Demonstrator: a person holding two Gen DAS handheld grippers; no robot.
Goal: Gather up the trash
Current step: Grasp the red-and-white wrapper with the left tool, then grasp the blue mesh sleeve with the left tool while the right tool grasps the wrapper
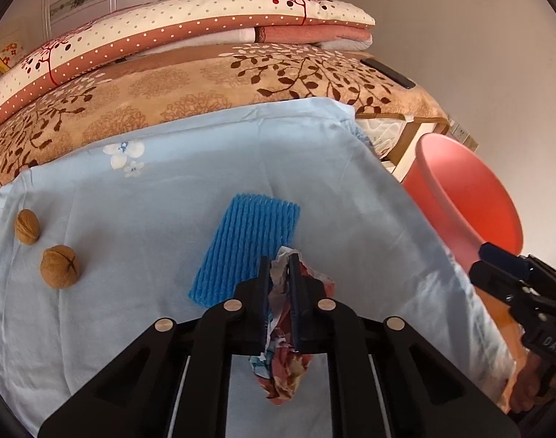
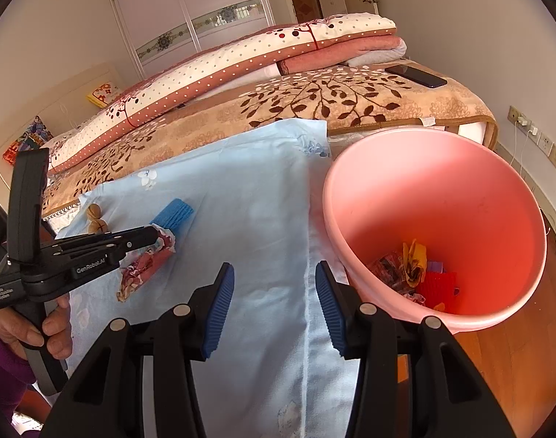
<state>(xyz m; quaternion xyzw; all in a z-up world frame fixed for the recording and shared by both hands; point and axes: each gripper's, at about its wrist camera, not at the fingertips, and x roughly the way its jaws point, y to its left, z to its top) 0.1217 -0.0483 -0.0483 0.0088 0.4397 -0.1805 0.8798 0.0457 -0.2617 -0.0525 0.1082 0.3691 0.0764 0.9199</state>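
Observation:
My left gripper [image 1: 279, 261] is shut on a crumpled, colourfully printed paper wrapper [image 1: 283, 372], which hangs down between its pads just above the light blue sheet [image 1: 132, 200]. In the right wrist view the same gripper [image 2: 157, 235] holds the wrapper [image 2: 143, 266] at the left. A blue foam net sleeve [image 1: 247, 252] lies flat on the sheet right behind the wrapper. My right gripper [image 2: 274, 268] stands open with nothing between its fingers, over the sheet's right edge beside the pink bucket [image 2: 442, 189]. Several crumpled scraps [image 2: 413, 262] lie in the bucket's bottom.
Two walnuts [image 1: 27, 231] [image 1: 60, 266] rest on the sheet at the left. Behind the sheet lie a brown leaf-patterned blanket [image 1: 205, 84] and folded quilts [image 1: 205, 18]. A dark phone [image 2: 414, 75] lies on the blanket's far right. Wooden floor [image 2: 497, 357] shows under the bucket.

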